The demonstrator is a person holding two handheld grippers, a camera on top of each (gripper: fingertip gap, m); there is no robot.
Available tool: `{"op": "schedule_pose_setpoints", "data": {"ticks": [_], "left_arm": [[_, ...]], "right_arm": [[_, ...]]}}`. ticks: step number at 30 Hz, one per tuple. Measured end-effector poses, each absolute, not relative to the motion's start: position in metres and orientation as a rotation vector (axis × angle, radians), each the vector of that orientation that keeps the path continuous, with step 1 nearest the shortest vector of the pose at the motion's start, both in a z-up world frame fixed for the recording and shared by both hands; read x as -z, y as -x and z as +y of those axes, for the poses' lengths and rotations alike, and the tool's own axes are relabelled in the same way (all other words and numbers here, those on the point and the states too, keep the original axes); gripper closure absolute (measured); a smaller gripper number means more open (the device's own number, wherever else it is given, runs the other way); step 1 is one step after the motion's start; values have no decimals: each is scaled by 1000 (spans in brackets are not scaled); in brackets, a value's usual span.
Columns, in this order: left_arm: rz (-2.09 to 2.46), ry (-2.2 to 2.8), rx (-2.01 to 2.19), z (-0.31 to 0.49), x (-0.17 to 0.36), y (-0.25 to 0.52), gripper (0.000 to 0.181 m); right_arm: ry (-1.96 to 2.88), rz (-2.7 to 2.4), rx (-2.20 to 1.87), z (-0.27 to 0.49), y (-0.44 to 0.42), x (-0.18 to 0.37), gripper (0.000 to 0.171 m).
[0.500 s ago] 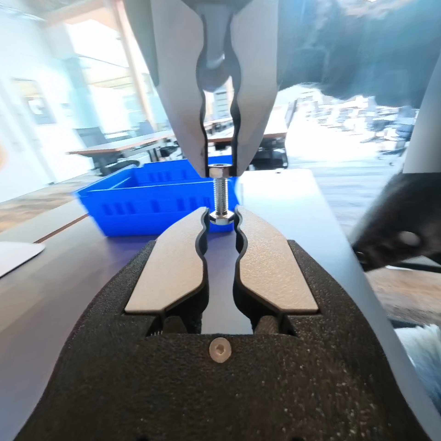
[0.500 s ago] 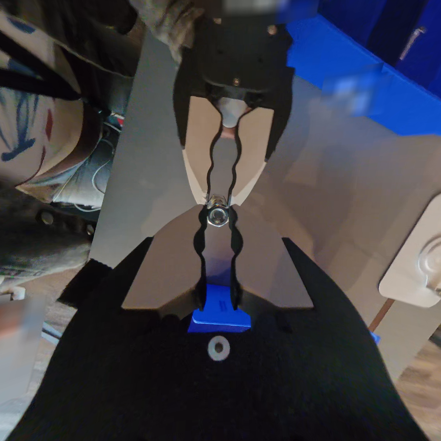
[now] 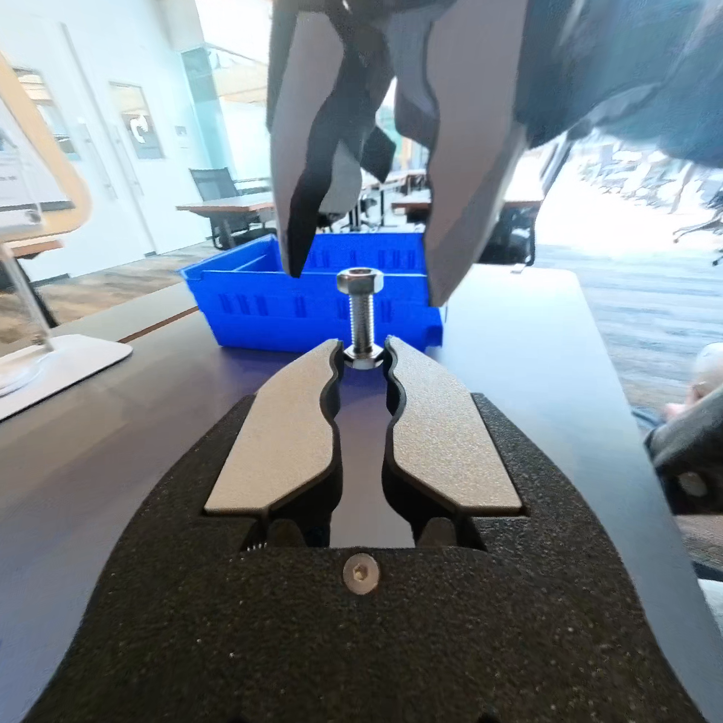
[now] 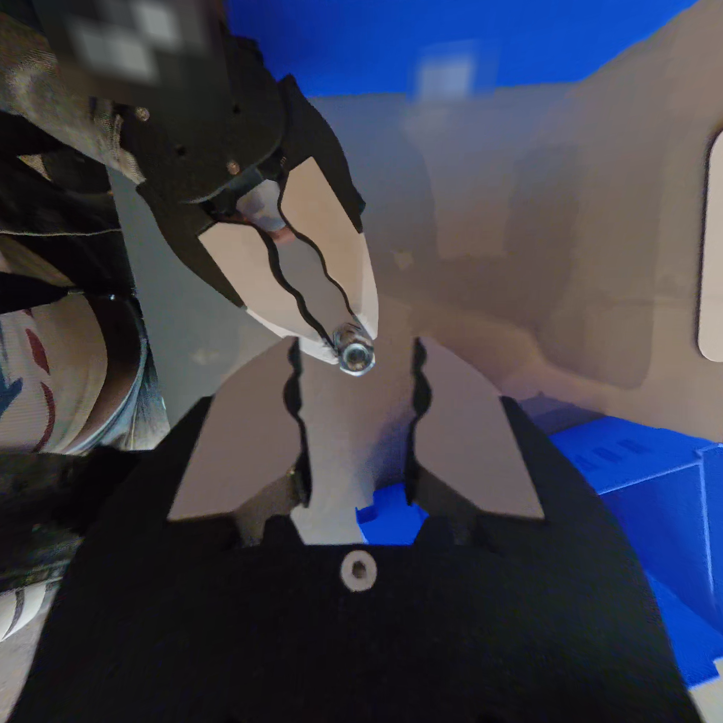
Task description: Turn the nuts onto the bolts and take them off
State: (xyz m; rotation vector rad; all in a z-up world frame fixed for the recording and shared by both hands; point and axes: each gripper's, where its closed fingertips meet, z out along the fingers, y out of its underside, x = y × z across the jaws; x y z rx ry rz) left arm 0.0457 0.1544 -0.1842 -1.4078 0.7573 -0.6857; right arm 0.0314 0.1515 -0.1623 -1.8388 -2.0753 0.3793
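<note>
A silver bolt [image 3: 360,321] stands upright above the dark table [image 3: 117,450]. My left gripper [image 3: 362,348] is shut on the bolt's lower hex end. A hex nut [image 3: 360,281] sits at the bolt's top end. My right gripper [image 3: 367,279] comes down from above, open, with one fingertip on each side of the nut and clear of it. In the right wrist view I look down on the nut [image 4: 356,356] from above. It sits between my open right gripper [image 4: 357,344] fingers, and the left gripper [image 4: 348,340] holds the bolt from the far side.
A blue plastic bin [image 3: 274,309] stands on the table just behind the bolt; it also shows in the right wrist view [image 4: 626,489]. A white stand base [image 3: 58,364] lies at the left. A person's clothing shows at the left of the right wrist view. The table's right edge is close.
My right gripper was shut on the nut at the top of the bolt; it has opened, let go and drawn back a little. My left gripper still holds the bolt.
</note>
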Motion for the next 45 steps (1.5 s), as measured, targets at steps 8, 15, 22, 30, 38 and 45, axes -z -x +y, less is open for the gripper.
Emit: {"op": "schedule_pose_setpoints", "data": {"ticks": [8,15,22,30,38,45], "left_arm": [[796,1206,974,131,160,-51,163],[805,1189,1035,138,171,-57,163],[827,1223,1039,146,184,-62,163],[881,1230,1051,142,187,-66,163],[856,1251,1057,144,187,-64,163],[872,1252,1041,143,188,-65,163]], "right_arm": [[1455,-1552,-1124,134,-43,134,87],[1153,-1314,-1448,135,-57,136,104],[1188,-1375,-1312,134,-52,154,100],[1151,-1359,-1329,132,-53,153,112],[1167,-1401,-1292,131,-53,159,128],[1151,-1329,-1289,137,-57,150,144]]}}
